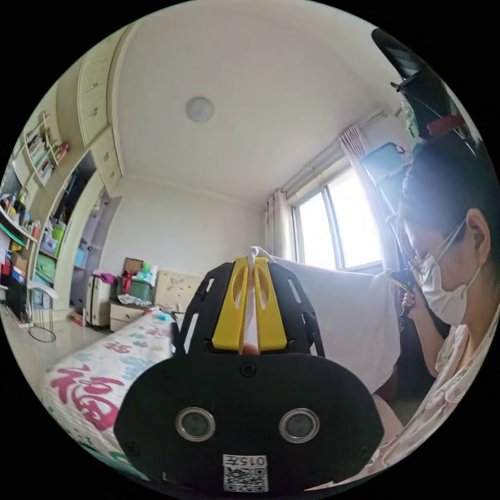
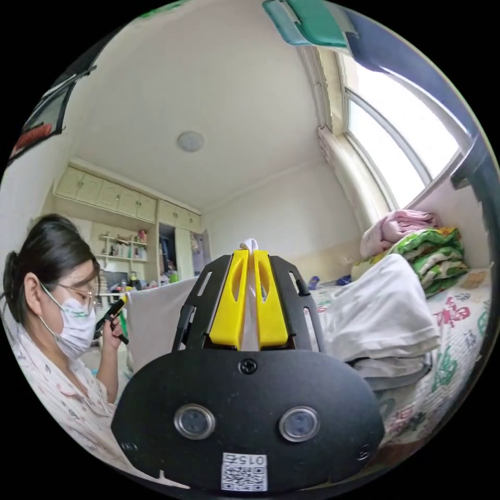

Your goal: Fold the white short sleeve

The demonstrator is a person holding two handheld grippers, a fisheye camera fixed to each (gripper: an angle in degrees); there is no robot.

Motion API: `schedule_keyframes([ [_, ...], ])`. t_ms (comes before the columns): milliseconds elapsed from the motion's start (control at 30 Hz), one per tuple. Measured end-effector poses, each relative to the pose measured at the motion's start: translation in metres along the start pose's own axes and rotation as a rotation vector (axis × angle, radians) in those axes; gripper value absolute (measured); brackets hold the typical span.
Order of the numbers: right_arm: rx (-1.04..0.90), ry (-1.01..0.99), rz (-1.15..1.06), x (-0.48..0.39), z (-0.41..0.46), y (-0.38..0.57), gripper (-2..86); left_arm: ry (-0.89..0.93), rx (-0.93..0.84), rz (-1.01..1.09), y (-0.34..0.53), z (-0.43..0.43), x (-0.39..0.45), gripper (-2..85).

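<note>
Big red character 福 on the bedspread [image 1: 86, 388], down at 8 o'clock in the left gripper view. In the right gripper view, at 3 o'clock, there's more red print on the same bedspread [image 2: 458, 312], too cropped to read. At 6 o'clock a white sticker [image 1: 245, 473] sits on the black housing [image 1: 250, 396], its print too small to read.

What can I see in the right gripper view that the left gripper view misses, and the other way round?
The right gripper view has a stack of folded white clothes on the bed, with a rolled green quilt and pink bedding behind.

The left gripper view has cluttered shelves and a small drawer chest.

Both have a yellow-jawed gripper, left and right, each shut on the raised white short sleeve, plus the ceiling lamp and window.
</note>
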State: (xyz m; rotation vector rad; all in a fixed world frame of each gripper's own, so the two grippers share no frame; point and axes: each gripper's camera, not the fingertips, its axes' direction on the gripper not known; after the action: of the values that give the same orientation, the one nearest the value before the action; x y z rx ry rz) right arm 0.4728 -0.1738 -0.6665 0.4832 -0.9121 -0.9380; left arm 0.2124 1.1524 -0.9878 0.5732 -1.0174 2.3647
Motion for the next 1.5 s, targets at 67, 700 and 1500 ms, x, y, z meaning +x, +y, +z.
schedule_keyframes([
  [67, -0.001, -0.078, 0.024, -0.003, 0.026, -0.007, 0.5, -0.029, 0.014, 0.021, -0.016, -0.032, -0.01, -0.7],
  [700, -0.854, 0.145, 0.126, 0.087, 0.546, 0.068, 0.6, -0.23, -0.758, -0.11, 0.258, 0.293, -0.229, 0.2],
  [1500, -0.985, -0.18, -0.378, -0.089, 0.52, 0.006, 7.5, -0.024, -1.0, 0.383, 0.312, 0.673, -0.061, 8.2],
])
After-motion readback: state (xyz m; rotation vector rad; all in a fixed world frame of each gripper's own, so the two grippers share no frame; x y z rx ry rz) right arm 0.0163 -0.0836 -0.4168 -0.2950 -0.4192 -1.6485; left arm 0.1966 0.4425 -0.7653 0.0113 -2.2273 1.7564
